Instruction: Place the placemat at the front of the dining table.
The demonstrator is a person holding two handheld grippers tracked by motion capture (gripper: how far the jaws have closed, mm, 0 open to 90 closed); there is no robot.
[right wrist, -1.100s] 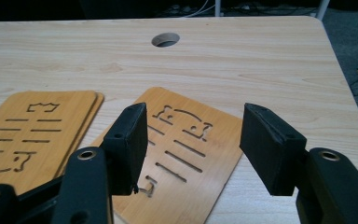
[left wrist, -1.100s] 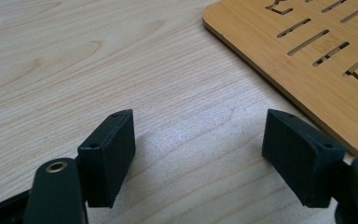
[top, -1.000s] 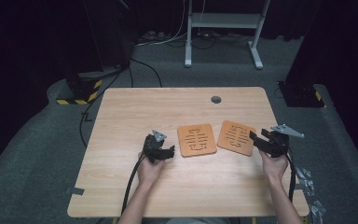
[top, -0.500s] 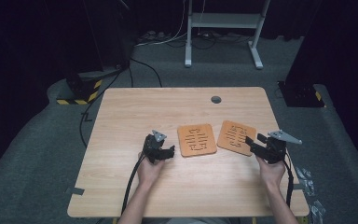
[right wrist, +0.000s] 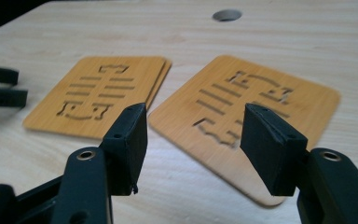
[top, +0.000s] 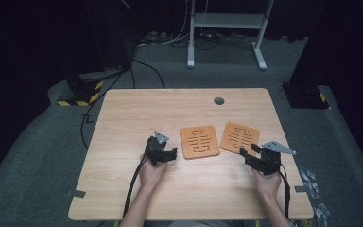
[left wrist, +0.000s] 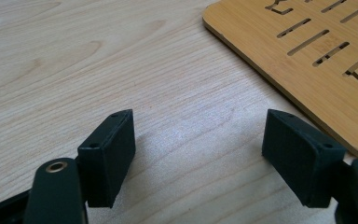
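Note:
Two orange-brown bamboo mats with cut-out slots lie side by side on the wooden table (top: 123,118). The left mat (top: 199,142) (right wrist: 98,95) seems to be two stacked pieces, judging by its doubled edge. The right mat (top: 239,137) (right wrist: 247,112) lies tilted. My left gripper (top: 171,153) (left wrist: 198,154) rests open on the table just left of the left mat (left wrist: 317,74), with bare wood between its jaws. My right gripper (top: 245,155) (right wrist: 193,140) is open, low over the near corner of the right mat, holding nothing.
A round cable hole (top: 219,100) sits near the table's far edge. A tape strip (top: 75,193) marks the front left corner. On the floor beyond are a yellow-black striped block (top: 80,92), cables and a white desk frame (top: 227,28).
My right gripper has drawn back toward the person's side of the table, off the right mat's edge. The left gripper and both mats have stayed put.

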